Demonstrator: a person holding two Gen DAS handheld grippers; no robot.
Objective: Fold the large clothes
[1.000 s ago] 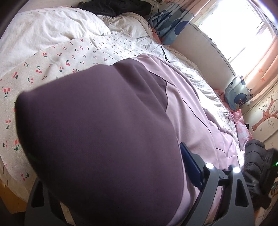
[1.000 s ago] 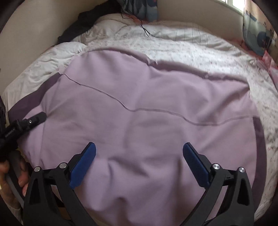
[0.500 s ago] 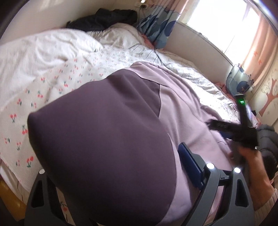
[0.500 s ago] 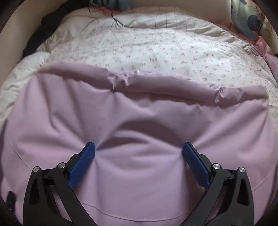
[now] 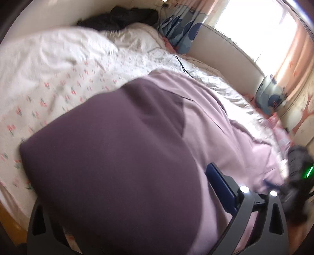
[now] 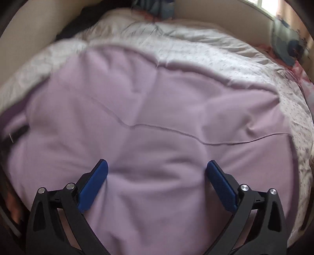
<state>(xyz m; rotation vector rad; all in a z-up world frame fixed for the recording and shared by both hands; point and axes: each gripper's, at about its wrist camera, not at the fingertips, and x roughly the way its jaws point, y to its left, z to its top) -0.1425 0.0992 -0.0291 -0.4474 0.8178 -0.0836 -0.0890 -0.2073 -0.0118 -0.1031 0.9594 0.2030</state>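
Lilac garment (image 6: 157,117) fills the frame's middle, spread on the bed (image 6: 255,64). Right gripper (image 6: 157,170) gapes wide; left gripper (image 5: 149,176), jaws just widening, straddles its dark purple fold (image 5: 117,157).

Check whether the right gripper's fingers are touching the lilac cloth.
Touching. In the right wrist view, both fingers dent the lilac cloth, which puckers at their tips.

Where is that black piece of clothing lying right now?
In the left wrist view the black garment lies bunched at the far top of the bed, against the wall, just behind the white pillow and left of the blue-patterned cushion.
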